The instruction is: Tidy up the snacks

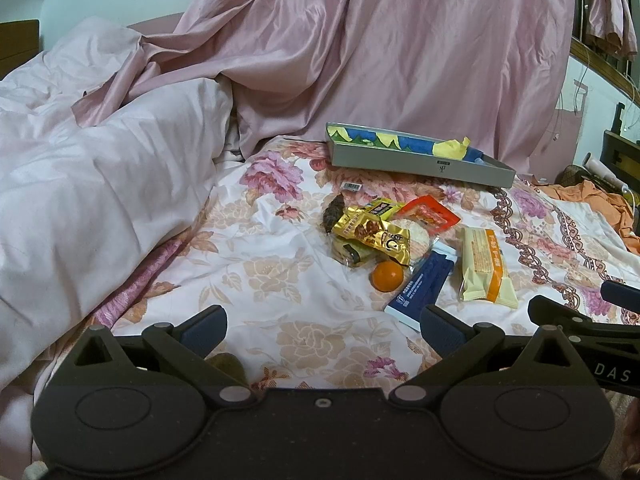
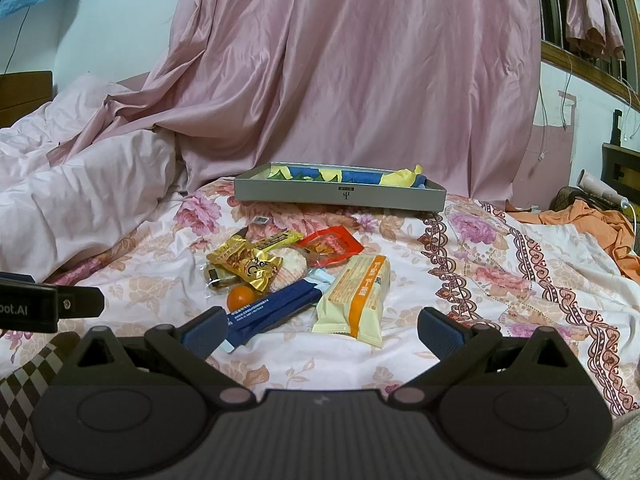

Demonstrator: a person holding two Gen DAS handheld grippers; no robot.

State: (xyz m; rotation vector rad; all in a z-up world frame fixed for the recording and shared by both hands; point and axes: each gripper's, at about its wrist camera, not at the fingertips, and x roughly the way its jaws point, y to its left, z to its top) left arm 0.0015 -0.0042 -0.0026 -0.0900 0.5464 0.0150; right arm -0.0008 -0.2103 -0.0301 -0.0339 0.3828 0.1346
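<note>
A heap of snacks lies on the floral bedsheet (image 1: 280, 280): a gold packet (image 1: 374, 232) (image 2: 244, 262), a red packet (image 1: 430, 213) (image 2: 330, 246), a small orange fruit (image 1: 387, 276) (image 2: 241, 298), a navy blue pack (image 1: 422, 286) (image 2: 272, 312) and a cream-and-orange wafer pack (image 1: 486, 266) (image 2: 356, 296). Behind them rests a shallow grey box (image 1: 420, 164) (image 2: 340, 196) with blue and yellow lining. My left gripper (image 1: 322, 330) is open, just short and left of the heap. My right gripper (image 2: 322, 330) is open too, the wafer pack lying just ahead between its fingers.
A crumpled white duvet (image 1: 100, 184) rises on the left. Pink satin fabric (image 2: 360, 80) hangs behind the box. Orange cloth (image 2: 600, 224) lies at the right edge of the bed. The other gripper shows at the side of each view.
</note>
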